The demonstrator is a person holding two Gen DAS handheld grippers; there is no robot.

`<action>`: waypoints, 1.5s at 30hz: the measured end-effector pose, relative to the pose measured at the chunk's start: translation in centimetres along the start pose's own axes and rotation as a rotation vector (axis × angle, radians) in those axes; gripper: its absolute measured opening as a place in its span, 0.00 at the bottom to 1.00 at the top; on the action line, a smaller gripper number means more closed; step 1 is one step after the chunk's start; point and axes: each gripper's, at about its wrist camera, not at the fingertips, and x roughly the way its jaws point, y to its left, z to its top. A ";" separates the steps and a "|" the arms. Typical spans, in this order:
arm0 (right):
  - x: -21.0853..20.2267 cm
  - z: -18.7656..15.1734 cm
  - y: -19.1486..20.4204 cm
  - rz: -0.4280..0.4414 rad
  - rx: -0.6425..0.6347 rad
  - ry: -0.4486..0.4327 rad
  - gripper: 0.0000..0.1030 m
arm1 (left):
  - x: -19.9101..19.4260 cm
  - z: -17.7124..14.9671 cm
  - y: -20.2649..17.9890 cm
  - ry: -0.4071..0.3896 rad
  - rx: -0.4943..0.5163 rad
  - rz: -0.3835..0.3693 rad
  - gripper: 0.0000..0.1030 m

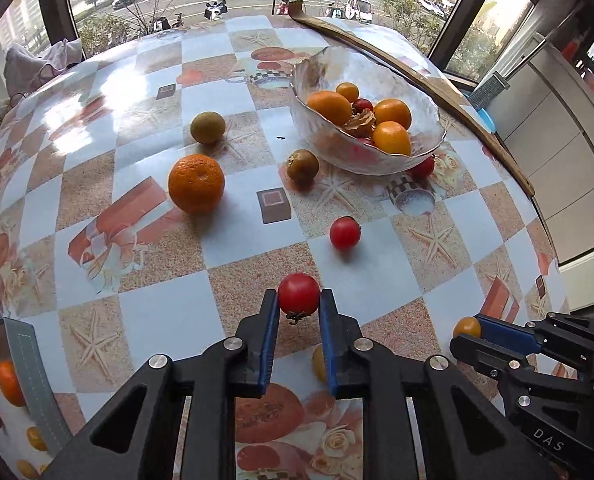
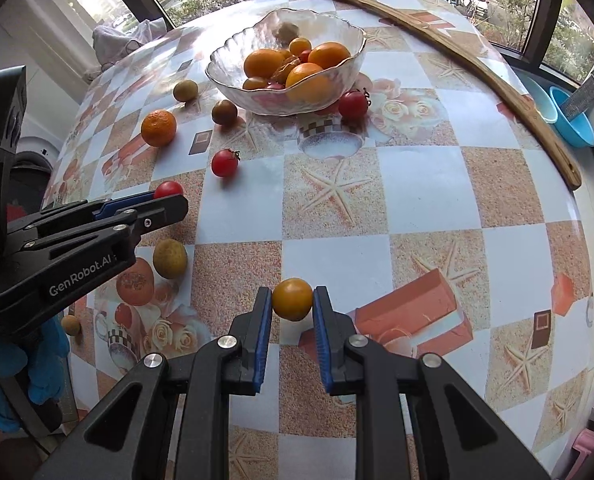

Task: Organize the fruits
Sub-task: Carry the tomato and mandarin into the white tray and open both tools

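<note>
On the table (image 2: pixel 417 184), the bowl (image 2: pixel 353 36) already holds several fruits, while the left gripper (image 1: pixel 299 304) clamps a red tomato (image 1: pixel 299 294), the right gripper (image 2: pixel 293 300) clamps a yellow tomato (image 2: pixel 292 298), and an orange (image 1: pixel 196 183) and other small fruits remain outside.

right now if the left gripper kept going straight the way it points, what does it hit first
Probably the loose red tomato, just ahead and slightly right of the left gripper, which already holds a red tomato. Beyond that sits the glass bowl. Fisheye depth is uncertain; it might pass just left.
</note>
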 end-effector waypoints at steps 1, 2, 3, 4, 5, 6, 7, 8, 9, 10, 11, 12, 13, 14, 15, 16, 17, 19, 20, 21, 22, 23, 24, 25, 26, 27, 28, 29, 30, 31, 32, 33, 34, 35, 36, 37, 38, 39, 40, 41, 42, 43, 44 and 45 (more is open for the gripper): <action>-0.2 0.0 0.1 0.002 -0.001 -0.001 0.22 | -0.5 -0.2 0.4 -0.008 -0.012 0.000 0.21; -0.3 0.0 0.3 0.005 -0.002 -0.002 0.22 | -1.0 -0.4 0.8 -0.017 -0.021 0.003 0.21; -0.5 0.0 0.5 0.008 -0.003 -0.002 0.22 | -1.7 -0.6 1.2 -0.027 -0.029 0.007 0.21; -0.6 0.1 0.7 0.011 -0.005 -0.002 0.22 | -2.4 -1.0 1.5 -0.037 -0.038 0.009 0.21; -0.8 0.2 1.1 0.015 -0.007 -0.002 0.22 | -3.0 -1.3 1.8 -0.046 -0.046 0.013 0.21; -0.9 0.3 1.5 0.019 -0.012 -0.003 0.22 | -3.5 -1.5 2.2 -0.056 -0.054 0.020 0.21; -1.1 0.4 2.0 0.022 -0.019 -0.005 0.22 | -4.2 -1.8 2.7 -0.065 -0.063 0.026 0.21; -1.2 0.5 2.5 0.026 -0.028 -0.006 0.22 | -4.8 -2.2 3.2 -0.074 -0.074 0.033 0.21; -1.4 0.6 3.1 0.031 -0.038 -0.008 0.22 | -5.5 -2.5 3.8 -0.083 -0.086 0.043 0.21; -1.5 0.8 3.7 0.037 -0.049 -0.008 0.22 | -6.2 -3.1 4.5 -0.093 -0.101 0.056 0.21; -1.6 0.9 4.6 0.044 -0.061 -0.009 0.22 | -6.8 -3.6 5.2 -0.101 -0.116 0.070 0.21; -1.7 1.0 5.3 0.052 -0.074 -0.009 0.22 | -7.4 -4.1 6.1 -0.107 -0.133 0.081 0.21; -1.7 1.1 6.2 0.059 -0.087 -0.007 0.22 | -8.1 -4.6 6.9 -0.113 -0.152 0.094 0.21; -1.7 1.2 7.0 0.068 -0.100 -0.005 0.22 | -8.6 -5.2 7.8 -0.116 -0.170 0.109 0.21; -1.6 1.3 8.0 0.077 -0.115 -0.001 0.22 | -9.2 -5.8 8.8 -0.118 -0.189 0.126 0.21; -1.5 1.4 9.0 0.086 -0.129 0.002 0.22 | -9.7 -6.5 9.8 -0.119 -0.207 0.142 0.21; -1.4 1.4 10.1 0.095 -0.144 0.006 0.22 | -10.3 -7.3 10.9 -0.120 -0.228 0.160 0.21; -1.1 1.5 12.3 0.117 -0.177 0.013 0.22 | -11.3 -8.9 13.1 -0.119 -0.271 0.195 0.21; -1.0 1.5 13.5 0.128 -0.196 0.017 0.22 | -11.8 -9.9 14.1 -0.117 -0.296 0.212 0.21; -0.8 1.5 14.7 0.139 -0.215 0.022 0.22 | -12.3 -10.8 15.1 -0.115 -0.321 0.226 0.21; -0.6 1.4 15.9 0.151 -0.232 0.028 0.22 | -12.7 -11.7 16.0 -0.110 -0.343 0.242 0.21; -0.4 1.3 17.1 0.163 -0.248 0.035 0.22 | -13.1 -12.7 16.8 -0.106 -0.362 0.258 0.21; -0.2 1.2 18.4 0.175 -0.265 0.042 0.22 | -13.4 -13.7 17.5 -0.101 -0.380 0.270 0.21; 0.0 1.0 19.6 0.186 -0.282 0.049 0.22 | -13.7 -14.8 18.2 -0.093 -0.398 0.278 0.21; 0.3 0.8 20.8 0.197 -0.299 0.056 0.22 | -13.8 -15.7 18.8 -0.085 -0.415 0.284 0.21; 0.6 0.7 21.9 0.208 -0.316 0.065 0.22 | -13.9 -16.6 19.2 -0.079 -0.429 0.290 0.21; 0.8 0.5 23.1 0.219 -0.334 0.075 0.22 | -13.9 -17.5 19.6 -0.071 -0.440 0.296 0.21; 1.1 0.3 24.3 0.228 -0.352 0.085 0.22 | -13.9 -18.3 19.9 -0.062 -0.452 0.299 0.21; 1.4 0.1 25.4 0.236 -0.371 0.095 0.22 | -13.8 -19.1 20.1 -0.054 -0.463 0.297 0.21; 1.7 -0.2 26.3 0.243 -0.388 0.107 0.22 | -13.6 -19.7 20.3 -0.046 -0.471 0.294 0.21; 2.1 -0.5 27.2 0.249 -0.403 0.120 0.22 | -13.4 -20.3 20.3 -0.038 -0.476 0.291 0.21; 2.6 -0.8 28.0 0.254 -0.417 0.136 0.22 | -13.1 -20.7 20.3 -0.031 -0.477 0.290 0.21; 3.1 -1.1 28.8 0.254 -0.431 0.154 0.22 | -12.8 -21.0 20.4 -0.023 -0.479 0.289 0.21; 3.6 -1.3 29.5 0.250 -0.443 0.168 0.22 | -12.4 -21.3 20.3 -0.018 -0.481 0.285 0.21; 4.0 -1.5 30.0 0.246 -0.452 0.181 0.22 | -12.3 -21.6 20.3 -0.014 -0.482 0.281 0.21; 4.5 -1.7 30.5 0.240 -0.457 0.196 0.22 | -11.9 -21.8 20.3 -0.008 -0.480 0.279 0.21; 5.0 -1.8 30.9 0.233 -0.461 0.209 0.22 | -11.7 -21.9 20.2 -0.003 -0.476 0.282 0.21; 5.4 -1.8 31.2 0.226 -0.464 0.216 0.22 | -11.4 -21.9 20.2 0.000 -0.472 0.283 0.21; 5.9 -1.8 31.6 0.218 -0.469 0.222 0.22 | -11.2 -21.9 20.2 0.002 -0.469 0.281 0.21; 6.2 -1.9 32.0 0.208 -0.478 0.228 0.22 | -11.0 -22.0 20.2 0.005 -0.469 0.278 0.21; 6.6 -1.9 32.3 0.196 -0.492 0.236 0.22 | -10.9 -22.0 20.2 0.010 -0.468 0.279 0.21; 7.0 -2.0 32.7 0.182 -0.507 0.245 0.22 | -10.7 -22.0 20.2 0.016 -0.466 0.280 0.21; 7.3 -2.1 33.0 0.175 -0.521 0.254 0.22 | -10.6 -22.0 20.3 0.022 -0.463 0.286 0.21; 7.6 -2.1 33.3 0.168 -0.533 0.264 0.22 | -10.5 -22.0 20.3 0.025 -0.461 0.294 0.21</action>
